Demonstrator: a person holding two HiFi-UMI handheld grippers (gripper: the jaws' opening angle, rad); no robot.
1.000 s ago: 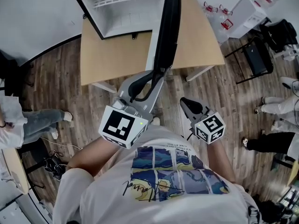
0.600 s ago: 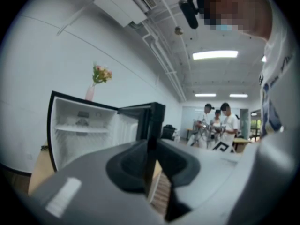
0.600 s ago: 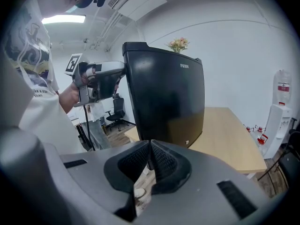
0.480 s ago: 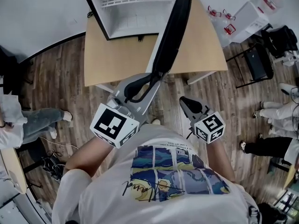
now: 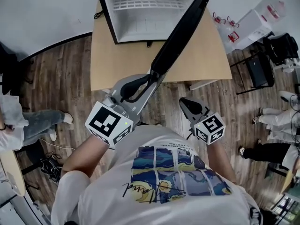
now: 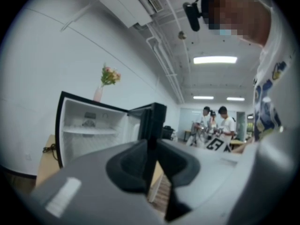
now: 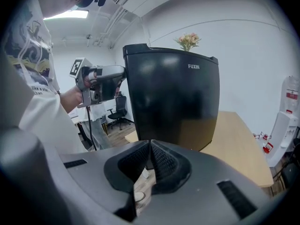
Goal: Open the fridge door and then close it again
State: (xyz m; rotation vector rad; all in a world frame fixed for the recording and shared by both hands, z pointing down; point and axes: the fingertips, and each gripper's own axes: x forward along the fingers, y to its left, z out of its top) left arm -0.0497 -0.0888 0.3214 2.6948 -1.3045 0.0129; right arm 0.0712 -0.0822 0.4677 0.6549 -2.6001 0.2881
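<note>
The table [image 5: 122, 64] carries the fridge [image 5: 150, 25], open, white inside with one shelf [image 6: 89, 131]. Its door [image 5: 180, 34] stands wide, its free edge near the table's front edge, wood floor [image 5: 61, 88] in front. The left tool [image 5: 151, 78] pinches that door edge. The right tool [image 5: 183, 101], pressed together, hangs apart from the door.

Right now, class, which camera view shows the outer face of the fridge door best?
The right gripper view: there the fridge door shows its glossy black outer face, lettered near the top. The head view shows the door only edge-on from above. The left gripper view shows just its edge, clamped in the left gripper.
</note>
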